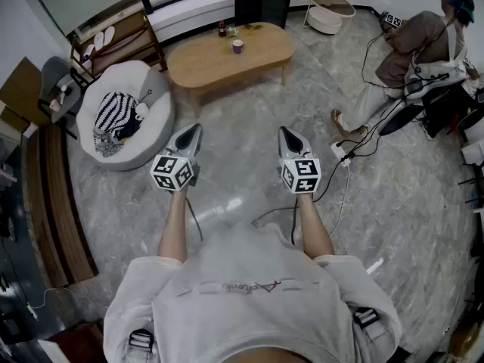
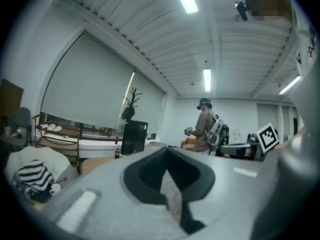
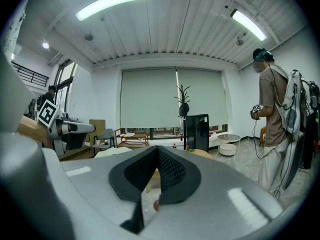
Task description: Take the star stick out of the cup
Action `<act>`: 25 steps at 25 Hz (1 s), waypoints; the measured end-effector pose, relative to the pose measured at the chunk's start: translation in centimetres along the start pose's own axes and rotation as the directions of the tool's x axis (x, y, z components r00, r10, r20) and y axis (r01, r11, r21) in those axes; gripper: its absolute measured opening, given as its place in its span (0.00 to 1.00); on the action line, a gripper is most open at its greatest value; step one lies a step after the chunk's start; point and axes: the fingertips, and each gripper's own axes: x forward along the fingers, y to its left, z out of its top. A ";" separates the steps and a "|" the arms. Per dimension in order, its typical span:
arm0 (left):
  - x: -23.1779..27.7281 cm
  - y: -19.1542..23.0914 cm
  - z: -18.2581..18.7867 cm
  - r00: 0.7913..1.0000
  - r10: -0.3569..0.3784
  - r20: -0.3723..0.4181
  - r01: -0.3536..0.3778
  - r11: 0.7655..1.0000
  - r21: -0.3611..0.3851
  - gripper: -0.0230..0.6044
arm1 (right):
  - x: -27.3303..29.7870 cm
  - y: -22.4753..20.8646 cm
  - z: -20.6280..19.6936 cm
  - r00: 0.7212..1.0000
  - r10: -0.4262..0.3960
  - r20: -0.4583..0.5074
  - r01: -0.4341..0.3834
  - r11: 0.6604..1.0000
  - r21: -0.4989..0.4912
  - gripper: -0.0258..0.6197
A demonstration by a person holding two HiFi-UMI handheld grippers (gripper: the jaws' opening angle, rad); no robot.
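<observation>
A thin star stick [image 1: 144,96] sticks up from a white bean bag [image 1: 155,82] at the left, beside a striped cloth [image 1: 115,112]. What holds it is too small to tell. The left gripper view shows the same star stick [image 2: 64,179] at its lower left. A small purple cup [image 1: 237,46] stands on the oval wooden table [image 1: 204,63] ahead. My left gripper [image 1: 195,129] and right gripper [image 1: 284,132] are held side by side over the floor, well short of the table. Both are shut and empty, as seen for the left gripper [image 2: 167,151] and the right gripper [image 3: 158,150].
Two bottles [image 1: 221,29] stand near the table's far edge. A wooden shelf [image 1: 113,40] and a chair [image 1: 57,82] are behind the bean bag. Another person [image 1: 412,51] sits at the right among cables [image 1: 340,153] on the marble floor. A round white side table [image 1: 330,10] stands far right.
</observation>
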 end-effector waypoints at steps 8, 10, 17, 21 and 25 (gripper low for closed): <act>1.0 -3.0 0.0 1.000 0.015 0.003 -0.015 1.000 0.001 0.04 | -1.6 -2.0 -0.1 1.000 0.022 0.004 -0.022 1.000 0.006 0.05; 1.3 -3.7 0.3 1.000 0.018 0.005 -0.018 1.000 0.002 0.04 | -2.0 -2.4 0.1 0.999 0.034 0.005 -0.034 0.999 0.010 0.05; 3.5 -6.5 0.5 0.999 0.031 0.011 -0.031 1.000 0.001 0.04 | -3.0 -4.8 0.0 0.997 0.076 0.018 -0.077 0.997 0.014 0.05; 4.9 -7.6 -0.5 0.999 0.038 0.014 -0.038 0.999 -0.016 0.04 | -3.3 -5.5 -1.8 0.995 0.103 -0.006 -0.103 0.995 0.013 0.05; 5.5 -9.1 -1.1 0.999 0.035 -0.003 -0.035 0.999 -0.015 0.04 | -4.2 -6.0 -2.7 0.993 0.116 -0.030 -0.115 0.993 0.014 0.05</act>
